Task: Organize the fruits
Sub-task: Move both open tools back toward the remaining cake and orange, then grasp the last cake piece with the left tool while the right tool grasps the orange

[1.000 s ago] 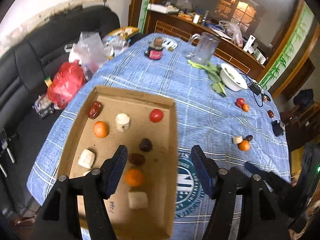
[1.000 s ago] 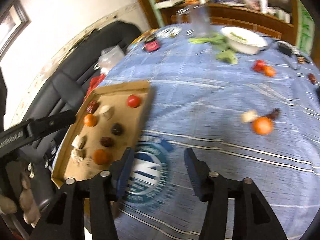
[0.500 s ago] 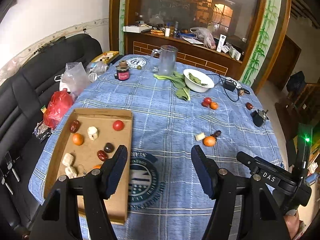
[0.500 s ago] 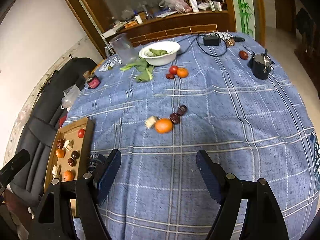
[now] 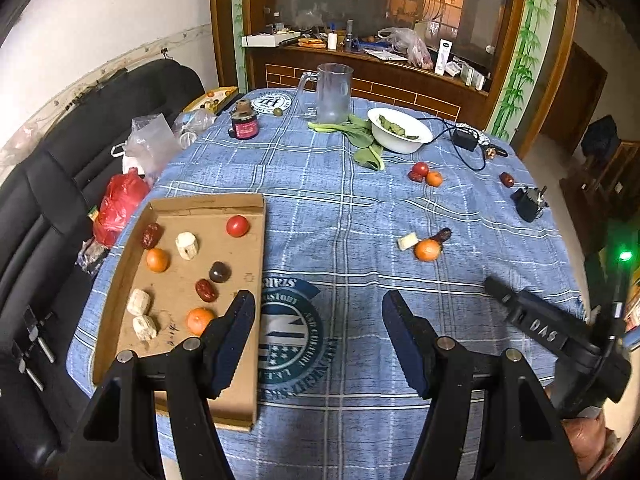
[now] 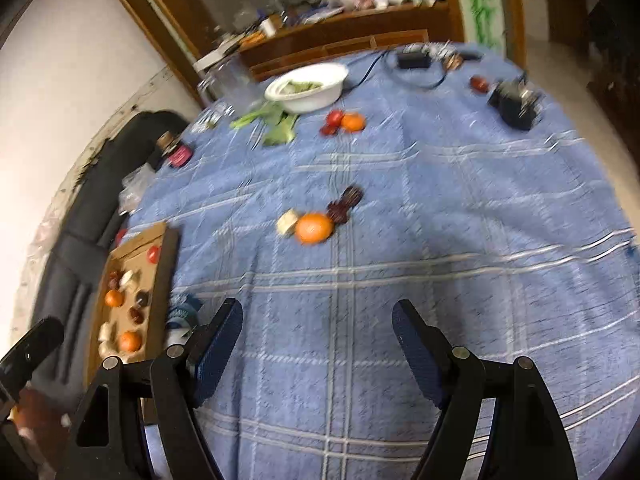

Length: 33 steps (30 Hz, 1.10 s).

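Note:
A cardboard tray [image 5: 262, 240] lies on the left of the blue cloth and holds a tomato [image 5: 237, 226], two oranges, dates and white chunks. Loose on the cloth are an orange [image 5: 427, 249] [image 6: 314, 227], a white chunk [image 5: 407, 241] and a date [image 5: 442, 236]. Farther back lie a tomato [image 5: 420, 169] beside an orange [image 5: 434, 179], and a lone date [image 5: 507, 179]. My left gripper [image 5: 318, 312] hangs open over the cloth's round logo, just right of the tray. My right gripper [image 6: 318, 316] stands open and empty, short of the loose orange.
At the back stand a white bowl [image 5: 400, 130] with greens, a glass mug [image 5: 332, 92] and a dark jar [image 5: 245, 124]. A black adapter [image 5: 528, 198] and a cabled charger [image 5: 464, 138] sit at the right. Left of the table, a black sofa holds a red bag [image 5: 122, 204].
The left view has pulled back from over the tray to take in the whole table. The right view has swung from the tray towards the loose fruit, and its jaws have widened.

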{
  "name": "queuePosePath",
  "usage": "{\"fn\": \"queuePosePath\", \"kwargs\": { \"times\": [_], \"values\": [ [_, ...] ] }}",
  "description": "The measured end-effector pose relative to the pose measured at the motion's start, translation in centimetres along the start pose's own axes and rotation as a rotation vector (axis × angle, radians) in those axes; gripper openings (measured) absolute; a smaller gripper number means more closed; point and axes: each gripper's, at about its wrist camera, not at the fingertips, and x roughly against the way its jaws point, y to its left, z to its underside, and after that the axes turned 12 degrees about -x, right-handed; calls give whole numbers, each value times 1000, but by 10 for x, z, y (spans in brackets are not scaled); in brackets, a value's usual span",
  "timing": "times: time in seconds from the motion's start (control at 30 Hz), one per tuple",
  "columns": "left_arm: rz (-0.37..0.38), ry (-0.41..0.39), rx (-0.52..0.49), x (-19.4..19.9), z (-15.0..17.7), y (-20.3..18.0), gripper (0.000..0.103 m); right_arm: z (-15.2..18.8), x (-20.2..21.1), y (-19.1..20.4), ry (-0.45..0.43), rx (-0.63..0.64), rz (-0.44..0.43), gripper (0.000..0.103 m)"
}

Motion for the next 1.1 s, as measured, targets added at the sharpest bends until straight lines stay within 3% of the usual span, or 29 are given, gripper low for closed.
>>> {"fn": "queuePosePath", "kwargs": {
  "times": [0.07, 0.1, 0.23, 0.33, 0.57, 0.7, 0.83, 1.1],
  "values": [
    [-17, -20, -14, -1, 0, 1, 65, 0, 7, 5, -98, 26, 9, 81],
    [-23, -24, -23, -2, 0, 1, 65, -2, 4, 6, -102, 28, 12, 83],
    [-41, -19, -73, -15, -2, 1, 65, -2, -26, 4, 54, -26, 2, 83],
    [-38, -4, -86, -26, -5, 3, 65, 2, -43, 9, 120, -5, 7, 82],
    [-18, 42, -95, -56, -7, 11, 65, 11, -55, 16, 139, 32, 13, 80],
    [26, 77, -79, -74, -6, 15, 65, 12, -65, 9, 164, 15, 20, 72],
    [69, 110, -60, -91, -3, 19, 65, 3, -74, 1, 163, 0, 28, 66],
    [117, 170, -65, -113, 6, 18, 65, -19, -105, 10, 147, 54, 40, 66]
  ]
}}
